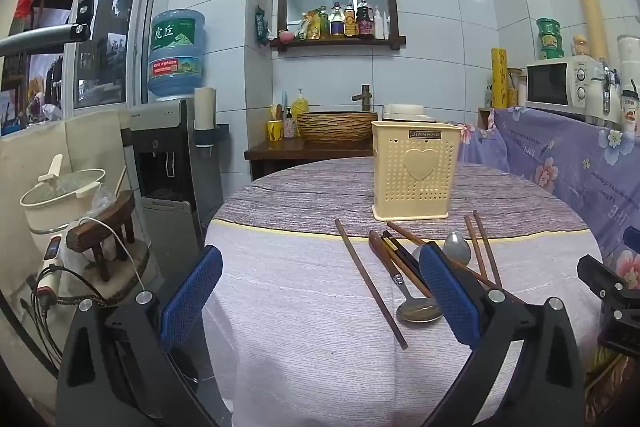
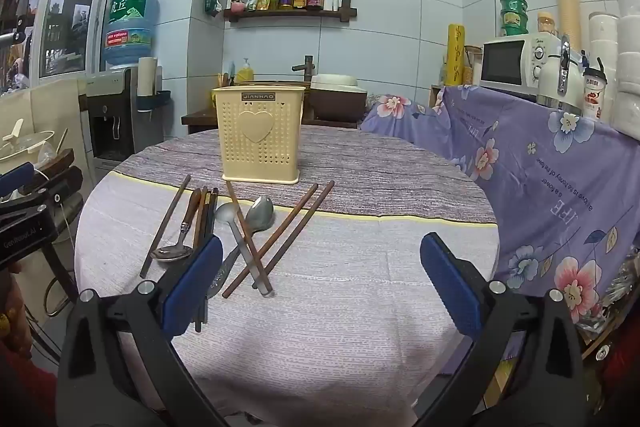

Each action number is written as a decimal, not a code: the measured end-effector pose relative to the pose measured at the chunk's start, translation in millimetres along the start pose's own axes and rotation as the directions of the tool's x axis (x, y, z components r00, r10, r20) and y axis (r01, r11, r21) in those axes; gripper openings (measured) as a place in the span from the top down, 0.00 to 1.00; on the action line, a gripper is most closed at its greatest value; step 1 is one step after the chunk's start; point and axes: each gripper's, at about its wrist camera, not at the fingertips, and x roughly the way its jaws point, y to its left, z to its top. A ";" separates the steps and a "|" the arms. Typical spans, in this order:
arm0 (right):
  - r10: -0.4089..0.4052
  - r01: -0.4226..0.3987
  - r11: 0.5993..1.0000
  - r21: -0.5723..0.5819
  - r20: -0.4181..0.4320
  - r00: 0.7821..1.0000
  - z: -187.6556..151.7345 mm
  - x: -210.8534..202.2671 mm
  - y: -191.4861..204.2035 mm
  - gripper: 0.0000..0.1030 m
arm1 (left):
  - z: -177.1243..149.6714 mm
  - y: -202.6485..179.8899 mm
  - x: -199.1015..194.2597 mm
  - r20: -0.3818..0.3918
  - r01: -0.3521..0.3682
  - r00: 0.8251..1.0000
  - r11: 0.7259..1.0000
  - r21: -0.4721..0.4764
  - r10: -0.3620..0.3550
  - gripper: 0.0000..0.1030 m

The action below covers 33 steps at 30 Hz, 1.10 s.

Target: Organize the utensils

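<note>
A cream perforated utensil holder [image 1: 414, 171] [image 2: 260, 135] with a heart on its front stands upright on the round table [image 1: 300, 307] [image 2: 352, 307]. In front of it lie several brown chopsticks [image 1: 370, 281] [image 2: 280, 235], a wooden-handled spoon [image 1: 418, 309] [image 2: 172, 251] and two metal spoons [image 2: 260, 213]. My left gripper [image 1: 320, 291] is open and empty above the table's front left; its right finger hides part of the pile. My right gripper [image 2: 322, 283] is open and empty, just right of the pile.
A floral purple cloth [image 2: 560, 187] covers a counter on the right, bearing a microwave [image 2: 516, 61] and cups. A water dispenser [image 1: 172, 163] and a pot [image 1: 60, 195] on a stool stand left. A sink counter [image 1: 320, 143] is behind the table.
</note>
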 end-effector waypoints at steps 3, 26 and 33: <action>0.000 0.000 1.000 -0.004 0.001 1.000 -0.3 0.4 -0.1 0.05 | 0.2 2.7 1.3 -0.011 -0.001 1.000 1.000 -0.013 0.001 0.05; 0.003 -0.003 1.000 0.006 -0.004 1.000 -0.6 2.2 -2.2 0.05 | -2.8 -1.6 0.4 -0.010 -0.013 1.000 1.000 0.015 0.013 0.05; 0.001 -0.001 1.000 0.007 -0.005 1.000 -0.4 2.0 -2.2 0.05 | -3.7 0.3 2.3 -0.018 -0.014 1.000 1.000 0.011 0.014 0.05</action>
